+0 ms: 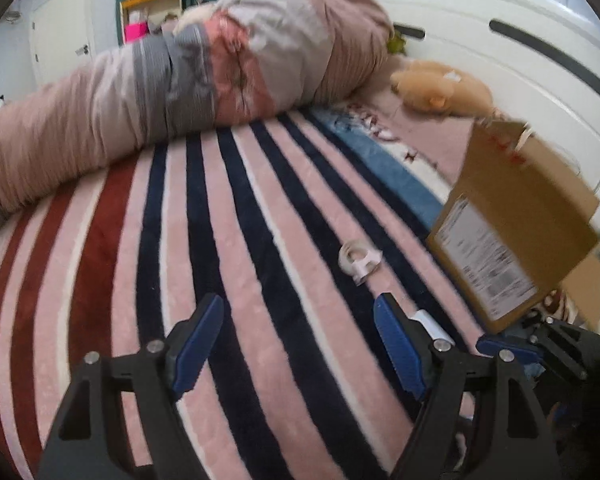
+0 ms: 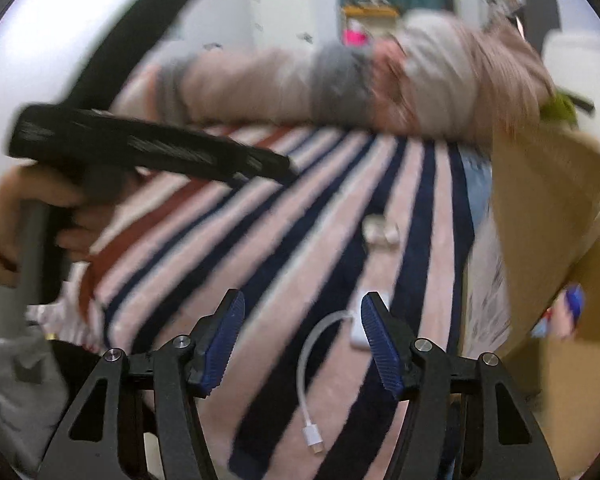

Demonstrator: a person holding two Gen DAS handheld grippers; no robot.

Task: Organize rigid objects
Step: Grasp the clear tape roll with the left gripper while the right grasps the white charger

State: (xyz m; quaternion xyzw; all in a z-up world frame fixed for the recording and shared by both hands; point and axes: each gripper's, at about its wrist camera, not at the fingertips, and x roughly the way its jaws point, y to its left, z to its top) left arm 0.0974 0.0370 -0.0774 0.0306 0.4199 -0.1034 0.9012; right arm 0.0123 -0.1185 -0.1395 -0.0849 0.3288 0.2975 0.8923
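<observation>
On the bed, a striped pink, navy and red blanket (image 1: 228, 240) runs up to a rolled duvet (image 1: 180, 80) and white headboard (image 1: 500, 52). Small white tape dispenser (image 1: 358, 260) lies beside the cardboard box (image 1: 512, 216). Both the left gripper (image 1: 300, 348) and right gripper (image 2: 302, 344) gape, empty.

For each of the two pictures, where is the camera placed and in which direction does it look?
Left wrist: on the left gripper, looking down across the striped blanket toward the cardboard box; own open fingers show.
Right wrist: on the right gripper, above the white cable; a hand shows left.
Shared: blanket, box, pillow.
</observation>
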